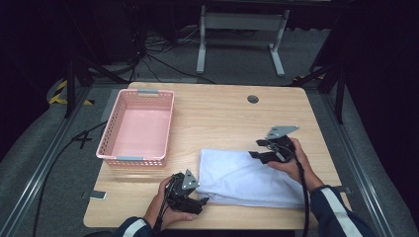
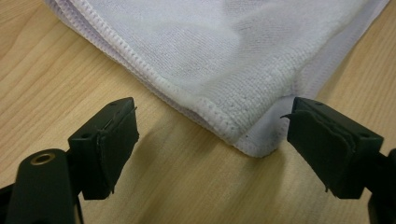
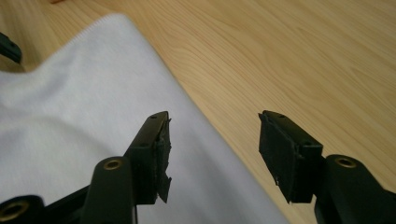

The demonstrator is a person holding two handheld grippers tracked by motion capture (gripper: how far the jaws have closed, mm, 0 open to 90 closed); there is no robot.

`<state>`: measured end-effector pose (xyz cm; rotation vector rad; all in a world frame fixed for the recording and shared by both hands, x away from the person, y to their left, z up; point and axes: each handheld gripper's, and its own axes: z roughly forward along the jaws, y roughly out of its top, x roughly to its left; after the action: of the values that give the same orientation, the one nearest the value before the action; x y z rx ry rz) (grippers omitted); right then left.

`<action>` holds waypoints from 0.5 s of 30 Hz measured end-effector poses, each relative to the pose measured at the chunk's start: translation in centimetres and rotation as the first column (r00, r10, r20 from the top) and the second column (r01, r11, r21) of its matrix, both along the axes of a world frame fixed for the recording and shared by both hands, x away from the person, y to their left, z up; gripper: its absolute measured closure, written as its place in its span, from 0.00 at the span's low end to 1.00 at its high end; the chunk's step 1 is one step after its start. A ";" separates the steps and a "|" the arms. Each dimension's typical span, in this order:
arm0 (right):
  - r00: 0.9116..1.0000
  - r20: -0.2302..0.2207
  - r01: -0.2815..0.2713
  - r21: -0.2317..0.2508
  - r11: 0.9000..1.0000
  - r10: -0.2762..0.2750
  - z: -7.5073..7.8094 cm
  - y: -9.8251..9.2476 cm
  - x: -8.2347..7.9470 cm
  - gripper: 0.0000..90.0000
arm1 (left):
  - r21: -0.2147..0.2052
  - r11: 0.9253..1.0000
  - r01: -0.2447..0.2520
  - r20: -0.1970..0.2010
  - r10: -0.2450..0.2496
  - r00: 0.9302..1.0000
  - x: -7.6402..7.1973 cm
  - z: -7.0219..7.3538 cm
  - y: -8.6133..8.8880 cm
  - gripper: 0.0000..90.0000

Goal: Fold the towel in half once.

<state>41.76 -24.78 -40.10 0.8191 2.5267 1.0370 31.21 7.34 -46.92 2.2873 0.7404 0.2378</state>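
nearest the camera in the high view, the left gripper [image 1: 190,190] sits at the table's [image 1: 222,108] front edge, its jaws spread wide with nothing pinched. in the left gripper view the folded white towel's [image 2: 224,51] stitched corner lies just ahead of the pads, between them but not touched. that towel [image 1: 247,177] lies flat on the near right part of the table, folded in layers. a little farther off, the right gripper [image 1: 267,148] hovers over the towel's far edge, jaws apart and empty; in the right gripper view the hem runs under the gap, with one jaw over cloth and the other over bare wood. beyond, at the far left, the pink basket [image 1: 111,140] stands empty, well apart from the towel. judging by this, the folding step looks about finished, or a new fold is about to start. next, each gripper would need to close on its edge, catching all the layers.
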 end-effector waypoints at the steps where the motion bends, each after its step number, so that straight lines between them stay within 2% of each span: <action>1: 1.000 -0.014 -0.011 -0.002 1.000 0.011 0.0 1.1 0.6 0.47 | -0.011 1.000 -0.010 -0.004 0.010 1.000 0.0 -0.2 -0.1 0.19; 2: 1.000 -0.014 -0.011 -0.002 1.000 0.011 0.0 1.1 0.6 0.47 | -0.011 1.000 -0.010 -0.004 0.010 1.000 0.0 -0.2 -0.1 0.19; 3: 1.000 -0.021 -0.016 -0.005 1.000 0.016 -0.1 2.3 1.2 0.46 | -0.005 1.000 -0.014 -0.026 0.014 1.000 -0.2 -0.1 0.0 0.19; 4: 0.999 -0.034 -0.036 -0.003 0.999 0.036 -0.3 3.6 1.8 0.45 | -0.021 1.000 -0.015 -0.012 0.015 1.000 -0.2 -0.3 0.0 0.19; 6: 0.996 -0.064 -0.061 0.005 0.998 0.061 -0.6 5.9 2.7 0.45 | -0.047 0.999 -0.021 -0.038 0.019 0.999 -0.1 -0.3 0.1 0.18; 8: 0.991 -0.083 -0.106 -0.014 0.994 0.104 -1.1 7.9 3.3 0.45 | -0.041 0.999 -0.029 -0.022 0.028 0.999 -0.2 -0.4 0.1 0.18; 9: 0.990 -0.093 -0.113 -0.028 0.993 0.110 -1.4 8.9 3.5 0.44 | -0.028 1.000 -0.011 -0.024 0.010 1.000 -0.1 -0.3 0.2 0.18; 10: 0.988 -0.092 -0.131 -0.036 0.991 0.128 -1.6 9.7 3.6 0.45 | -0.029 1.000 -0.010 -0.010 0.010 1.000 -0.1 -0.4 0.1 0.17; 12: 0.985 -0.095 -0.147 -0.031 0.989 0.143 -1.9 10.9 3.8 0.44 | -0.020 1.000 -0.021 -0.001 0.021 1.000 -0.1 -0.4 0.2 0.18; 13: 0.983 -0.105 -0.152 -0.017 0.988 0.149 -2.1 11.4 4.0 0.44 | -0.033 0.999 -0.025 -0.004 0.025 1.000 -0.2 -0.4 0.2 0.18; 14: 0.978 -0.124 -0.171 -0.009 0.985 0.168 -2.3 11.8 4.1 0.44 | -0.024 0.999 -0.025 -0.002 0.025 1.000 -0.2 -0.4 0.3 0.18; 15: 0.977 -0.123 -0.180 -0.022 0.983 0.176 -2.5 12.3 4.3 0.44 | -0.036 0.999 -0.039 -0.009 0.039 0.999 -0.2 -0.5 0.2 0.18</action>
<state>46.03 -12.46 -42.64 0.6745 2.7541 1.0248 31.01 7.58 -47.39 2.2423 0.7882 0.2318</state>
